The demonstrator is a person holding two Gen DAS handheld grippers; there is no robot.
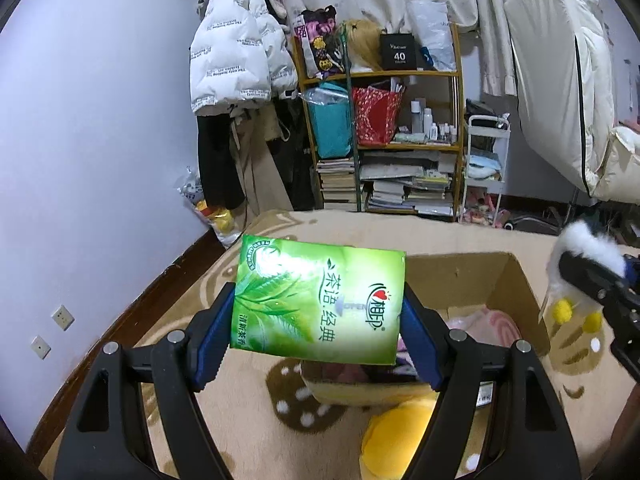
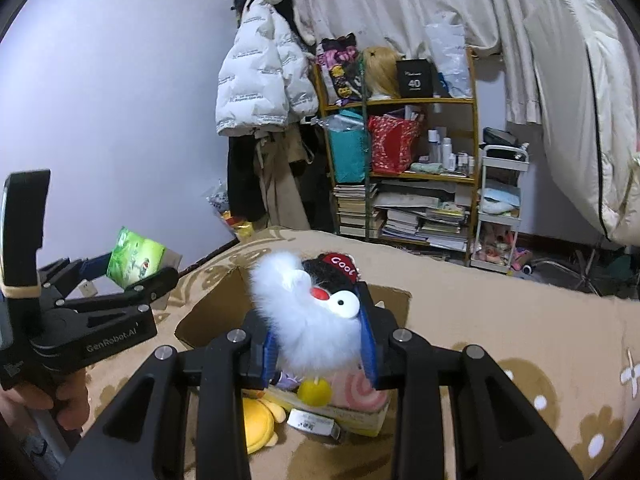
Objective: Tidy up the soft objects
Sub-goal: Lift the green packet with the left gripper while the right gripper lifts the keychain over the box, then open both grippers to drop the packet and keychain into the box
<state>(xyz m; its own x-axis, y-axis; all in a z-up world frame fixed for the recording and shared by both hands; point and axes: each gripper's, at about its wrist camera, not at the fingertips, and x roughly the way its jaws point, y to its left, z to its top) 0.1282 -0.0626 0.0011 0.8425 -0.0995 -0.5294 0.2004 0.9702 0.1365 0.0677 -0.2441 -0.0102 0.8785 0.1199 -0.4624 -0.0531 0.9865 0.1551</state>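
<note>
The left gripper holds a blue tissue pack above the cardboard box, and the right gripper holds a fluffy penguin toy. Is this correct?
Not quite: the tissue pack is green, as the left wrist view shows. The left gripper does hold it above the cardboard box, and the right gripper holds the penguin toy.

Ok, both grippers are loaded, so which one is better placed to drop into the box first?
Probably right: the right gripper holds the penguin plush directly over the open cardboard box. The left gripper holds its green tissue pack nearer the box's left edge.
</note>
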